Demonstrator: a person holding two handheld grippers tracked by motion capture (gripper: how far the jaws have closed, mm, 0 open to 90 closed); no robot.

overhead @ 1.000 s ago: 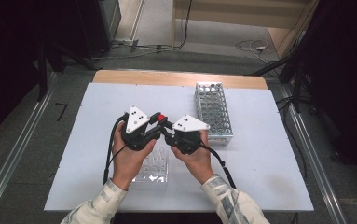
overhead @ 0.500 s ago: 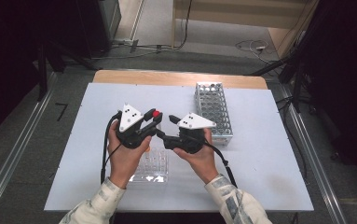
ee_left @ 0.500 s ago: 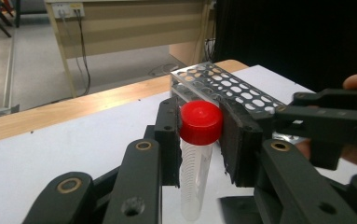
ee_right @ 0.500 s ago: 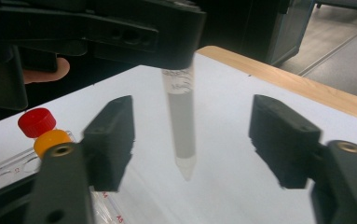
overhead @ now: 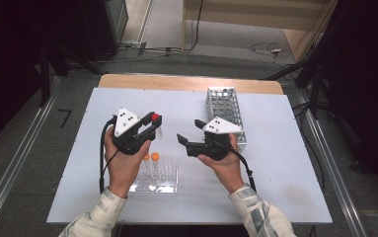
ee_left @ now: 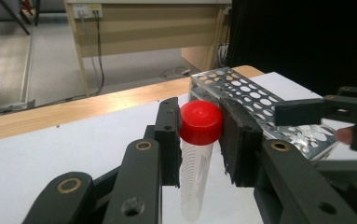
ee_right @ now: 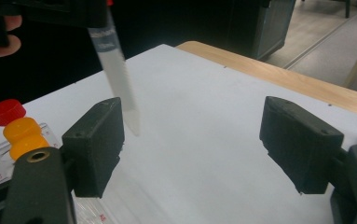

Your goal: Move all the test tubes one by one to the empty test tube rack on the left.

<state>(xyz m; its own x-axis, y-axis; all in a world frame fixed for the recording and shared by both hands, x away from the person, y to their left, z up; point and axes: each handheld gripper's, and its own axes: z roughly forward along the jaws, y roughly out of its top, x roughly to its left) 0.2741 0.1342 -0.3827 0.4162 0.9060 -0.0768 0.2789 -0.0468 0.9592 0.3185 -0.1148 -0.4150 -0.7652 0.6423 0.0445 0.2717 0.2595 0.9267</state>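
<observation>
Nearest the person, a clear rack [overhead: 158,177] sits on the white table [overhead: 275,197], with two orange-capped tubes [overhead: 150,156] standing at its far edge; the right gripper view also shows a red cap beside them.

Just beyond the rack, the left gripper [overhead: 152,124] pinches a red-capped tube [ee_left: 198,154] by its cap, both pads pressed on the cap's sides. The tube hangs clear of the table, between the two racks. Its long axis is close to upright, cap up and conical tip down; from the right gripper view it leans a little.

Right gripper [overhead: 189,132]: jaws have just been opening and now stand spread wide, nothing between them. It sits apart from the left gripper, jaws pointing towards it.

Farthest back, the perforated metal rack [overhead: 224,116], no tube seen in it.

Judgement: the hand-over looks complete, with the tube now in the left gripper alone. Left to do: seat it in a rack, probably tip first. Which rack I cannot tell.
</observation>
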